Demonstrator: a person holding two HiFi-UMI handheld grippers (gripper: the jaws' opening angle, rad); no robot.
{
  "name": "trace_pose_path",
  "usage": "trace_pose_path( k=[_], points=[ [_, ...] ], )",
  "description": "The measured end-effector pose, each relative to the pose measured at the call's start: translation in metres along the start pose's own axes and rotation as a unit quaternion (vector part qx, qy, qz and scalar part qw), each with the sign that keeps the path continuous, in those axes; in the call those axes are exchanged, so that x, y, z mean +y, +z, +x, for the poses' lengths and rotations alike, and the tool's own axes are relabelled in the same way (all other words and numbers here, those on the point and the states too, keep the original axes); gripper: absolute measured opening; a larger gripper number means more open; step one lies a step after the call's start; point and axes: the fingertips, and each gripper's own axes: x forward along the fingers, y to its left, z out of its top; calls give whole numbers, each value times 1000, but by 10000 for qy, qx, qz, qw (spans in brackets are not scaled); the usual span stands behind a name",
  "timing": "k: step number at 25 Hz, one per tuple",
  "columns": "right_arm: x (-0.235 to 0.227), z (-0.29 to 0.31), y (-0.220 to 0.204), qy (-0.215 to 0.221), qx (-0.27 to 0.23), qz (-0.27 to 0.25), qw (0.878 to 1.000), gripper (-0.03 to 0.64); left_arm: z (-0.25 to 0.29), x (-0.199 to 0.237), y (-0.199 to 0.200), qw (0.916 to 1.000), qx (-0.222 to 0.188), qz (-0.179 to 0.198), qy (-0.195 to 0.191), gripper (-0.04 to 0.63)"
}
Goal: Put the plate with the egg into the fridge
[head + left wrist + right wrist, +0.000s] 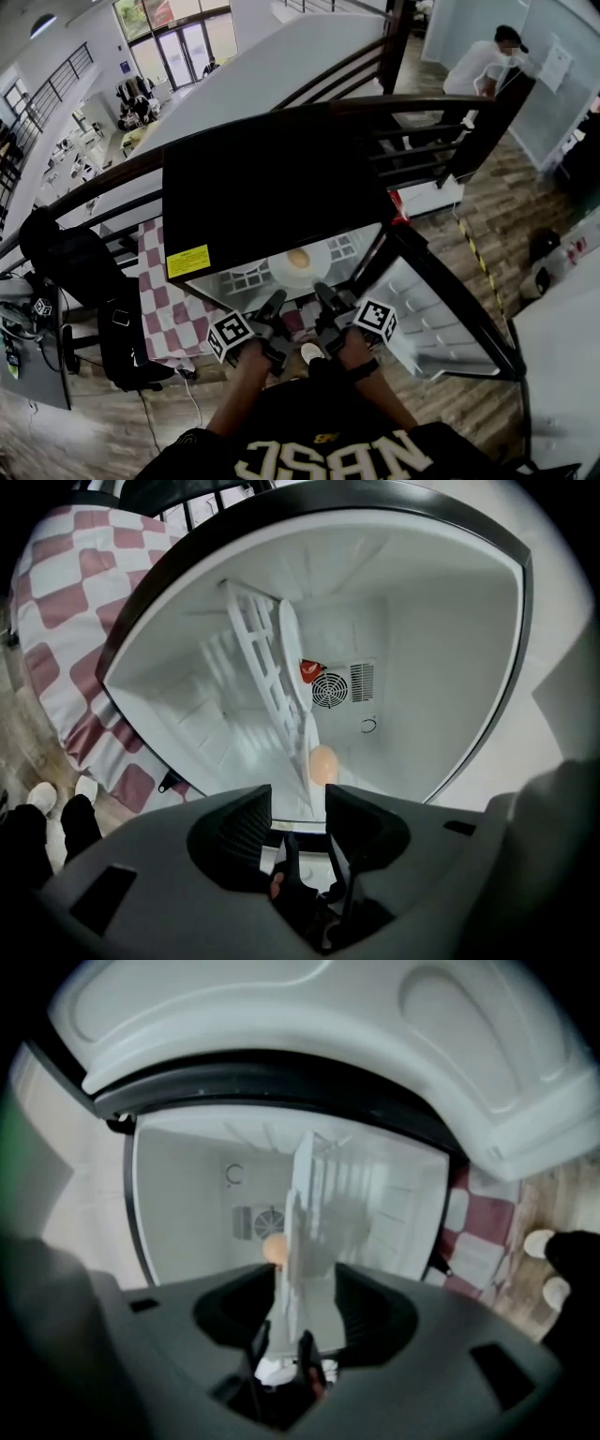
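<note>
Inside the fridge (262, 178) rests the plate (279, 273) with the egg (298, 258). Both left gripper (298, 803) and right gripper (305, 1283) gape; a crooked pull-back could snag its rim.

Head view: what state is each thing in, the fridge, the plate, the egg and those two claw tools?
Fridge door: open, swung wide.
Plate: lying on the shelf inside the fridge.
Egg: sitting on the plate.
Left gripper: jaws apart, gripping nothing.
Right gripper: jaws apart, a white edge between them, not clamped.
</note>
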Motion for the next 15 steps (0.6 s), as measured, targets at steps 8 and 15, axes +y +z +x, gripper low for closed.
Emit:
trace_pose_path(
  k=[8, 15],
  points=[
    [-2, -7, -8, 138, 112, 0, 9998, 122, 1, -1, -11, 10000, 33, 47, -78, 113],
    [4, -3, -12, 171, 203, -50, 9996, 82, 10, -5, -14, 9995, 181, 274, 8, 42]
  ],
)
